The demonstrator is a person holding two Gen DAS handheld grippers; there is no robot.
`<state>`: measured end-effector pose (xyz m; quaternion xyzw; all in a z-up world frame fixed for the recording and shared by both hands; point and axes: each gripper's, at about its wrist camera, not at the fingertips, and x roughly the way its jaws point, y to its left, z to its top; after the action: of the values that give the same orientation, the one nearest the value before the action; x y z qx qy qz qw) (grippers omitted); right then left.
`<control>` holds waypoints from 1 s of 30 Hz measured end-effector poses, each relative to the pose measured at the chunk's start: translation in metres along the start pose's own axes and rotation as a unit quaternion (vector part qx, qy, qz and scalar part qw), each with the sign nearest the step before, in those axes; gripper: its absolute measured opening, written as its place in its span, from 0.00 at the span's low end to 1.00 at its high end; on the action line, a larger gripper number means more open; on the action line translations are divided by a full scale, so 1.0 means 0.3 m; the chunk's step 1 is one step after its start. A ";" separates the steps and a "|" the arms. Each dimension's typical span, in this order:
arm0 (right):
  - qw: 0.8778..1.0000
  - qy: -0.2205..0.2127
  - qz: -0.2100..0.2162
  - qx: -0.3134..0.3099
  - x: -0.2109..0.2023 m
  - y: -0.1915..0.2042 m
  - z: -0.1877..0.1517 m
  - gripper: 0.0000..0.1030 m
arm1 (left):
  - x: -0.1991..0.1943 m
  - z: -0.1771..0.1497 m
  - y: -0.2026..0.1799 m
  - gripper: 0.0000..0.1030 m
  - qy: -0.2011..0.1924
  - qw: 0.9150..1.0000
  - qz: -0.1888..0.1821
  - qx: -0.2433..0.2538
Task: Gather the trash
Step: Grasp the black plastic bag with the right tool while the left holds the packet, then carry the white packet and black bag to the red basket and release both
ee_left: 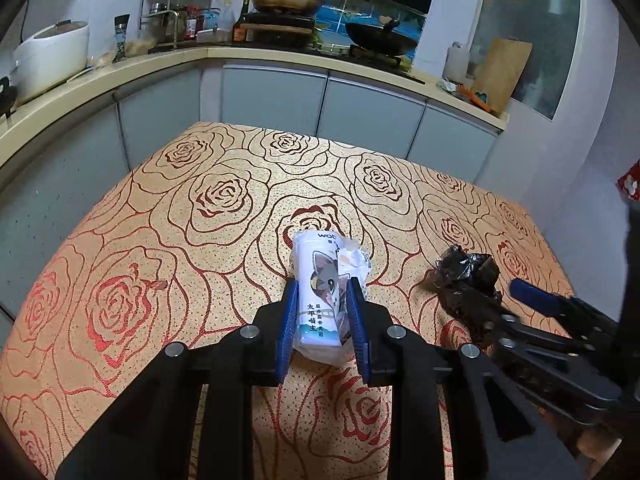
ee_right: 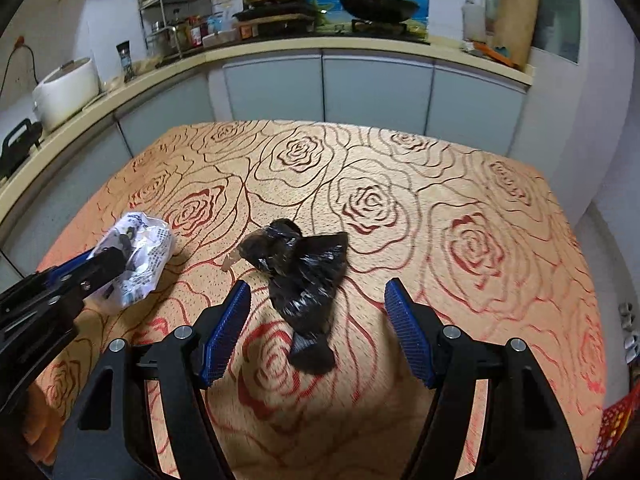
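A white wrapper with a cat picture (ee_left: 322, 292) lies on the rose-patterned tablecloth (ee_left: 200, 240). My left gripper (ee_left: 322, 286) is shut on it, blue pads pressing both sides. It also shows in the right wrist view (ee_right: 138, 256), at the left, with the left gripper (ee_right: 102, 258) on it. A crumpled black plastic bag (ee_right: 302, 280) lies on the cloth between the wide-open fingers of my right gripper (ee_right: 318, 292), which is empty. In the left wrist view the black bag (ee_left: 466, 276) lies to the right, with the right gripper (ee_left: 492, 294) at it.
A small pale scrap (ee_right: 228, 265) lies just left of the black bag. A kitchen counter (ee_left: 120, 76) with a rice cooker (ee_left: 50, 58), spice rack (ee_left: 176, 8) and wok (ee_left: 380, 38) runs behind and left of the table. A red mesh item (ee_right: 616, 432) sits at the right edge.
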<state>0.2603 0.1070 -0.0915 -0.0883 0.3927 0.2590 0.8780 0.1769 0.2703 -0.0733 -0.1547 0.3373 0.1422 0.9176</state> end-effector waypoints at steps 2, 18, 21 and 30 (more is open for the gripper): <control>1.000 0.003 0.000 -0.001 0.019 0.007 0.006 0.65 | 0.001 0.001 0.003 0.23 0.000 1.000 0.000 0.001; 1.000 -0.001 0.007 0.000 -0.035 -0.011 -0.004 0.31 | -0.007 -0.001 -0.005 0.22 -0.006 1.000 0.000 0.008; 1.000 -0.019 0.010 0.006 -0.104 -0.023 -0.004 0.31 | -0.016 -0.002 -0.016 0.12 -0.008 1.000 -0.001 0.013; 0.998 -0.059 0.014 0.021 -0.295 -0.072 -0.026 0.31 | -0.070 -0.002 -0.036 0.11 -0.015 1.000 -0.023 0.010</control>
<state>0.2172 0.0519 -0.0326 -0.0493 0.3470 0.2679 0.8974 0.1652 0.2569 -0.0577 -0.1510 0.3212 0.1195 0.9272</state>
